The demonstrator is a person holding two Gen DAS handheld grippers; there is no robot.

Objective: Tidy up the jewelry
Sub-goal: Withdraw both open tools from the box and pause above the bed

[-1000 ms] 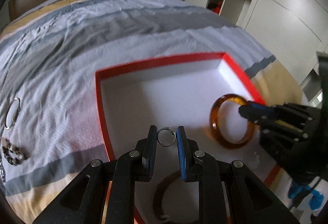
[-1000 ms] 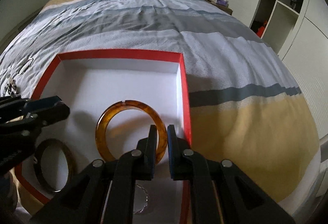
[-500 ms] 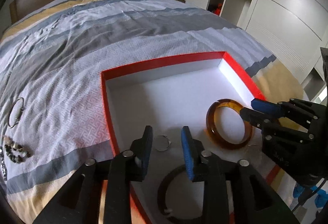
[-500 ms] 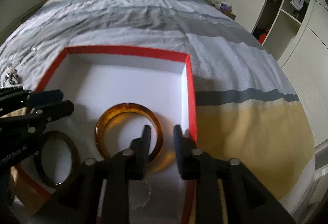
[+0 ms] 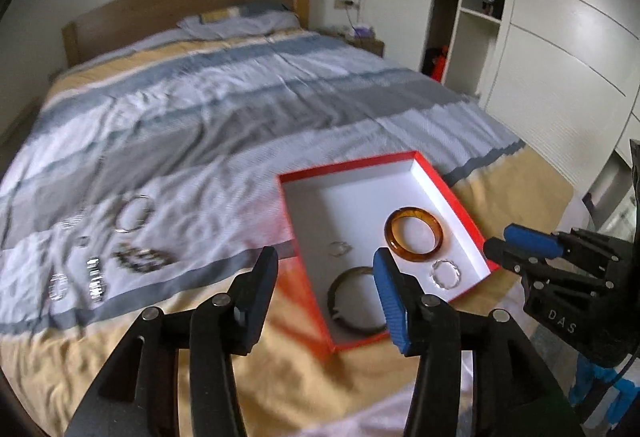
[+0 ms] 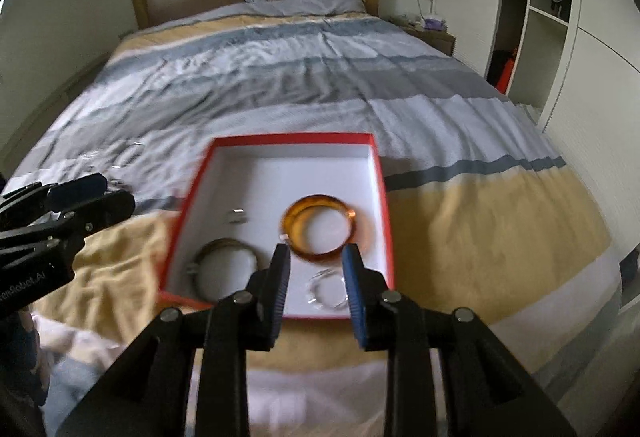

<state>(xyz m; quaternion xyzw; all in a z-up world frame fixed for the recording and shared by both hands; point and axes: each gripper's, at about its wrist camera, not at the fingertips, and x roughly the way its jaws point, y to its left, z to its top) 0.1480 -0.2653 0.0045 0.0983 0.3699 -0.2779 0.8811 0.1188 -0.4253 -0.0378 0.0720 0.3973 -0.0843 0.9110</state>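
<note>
A: What sort of room is this?

B: A bedroom. A wooden headboard (image 5: 188, 3) stands against a pale wall, with a pillow (image 5: 240, 21) below it, and a wide bed (image 5: 224, 109) fills the middle, under a rumpled cover striped grey, white and sandy yellow. To the right stand white wardrobe doors (image 5: 560, 49), with an open shelf bay where clothes hang.

A: And on the bed, from the left?

B: Loose jewelry (image 5: 96, 261) lies scattered on the cover at the left: a thin silver bangle (image 5: 135, 213), a beaded bracelet (image 5: 142, 257) and smaller pieces too blurred to name. Further right sits a shallow red box (image 5: 460, 203) with a white inside, near the foot of the bed.

A: What is in the box?

B: A small ring (image 5: 340, 248), a dark bangle (image 5: 352, 303) at the near edge, an amber bangle (image 5: 414, 235) and a clear twisted bracelet (image 5: 445, 274) just beside it.

A: The grippers?

B: The left gripper (image 5: 326, 277) hangs above the box's near left corner, jaws parted and just opening wider, nothing between them. The right gripper (image 6: 316, 269) hangs over the box's near right part, jaws also just released and apart, empty; the amber bangle lies in the box below.
</note>
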